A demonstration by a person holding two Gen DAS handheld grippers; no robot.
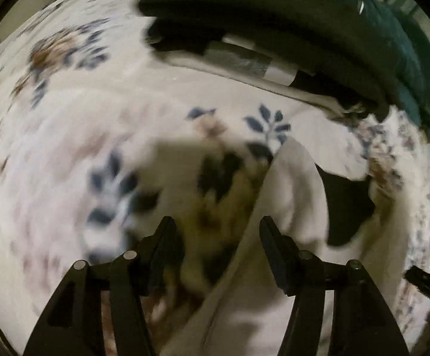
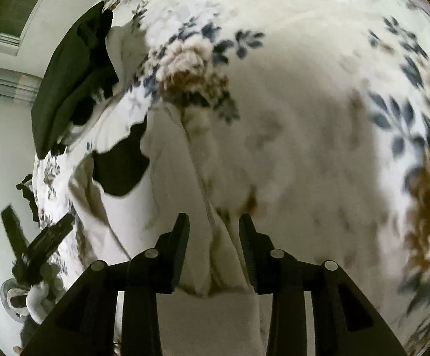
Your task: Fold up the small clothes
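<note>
left tongs [image 1: 215,231] spread | right tongs [image 2: 214,225] spread, perhaps touching cream garment [image 2: 170,207]

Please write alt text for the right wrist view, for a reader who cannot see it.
The right tongs stand with their jaws parted around a bunched fold of a cream garment lying on a floral bedspread. The left tongs show at the far left edge, with dark clothes piled beyond.

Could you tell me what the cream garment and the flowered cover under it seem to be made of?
Cream garment: probably a soft, matte woven or knit fabric, since it creases and drapes in folds. Flowered cover: looks like thicker plush or fleece, its printed flowers showing fuzzy tufts, though blur leaves this uncertain.
</note>
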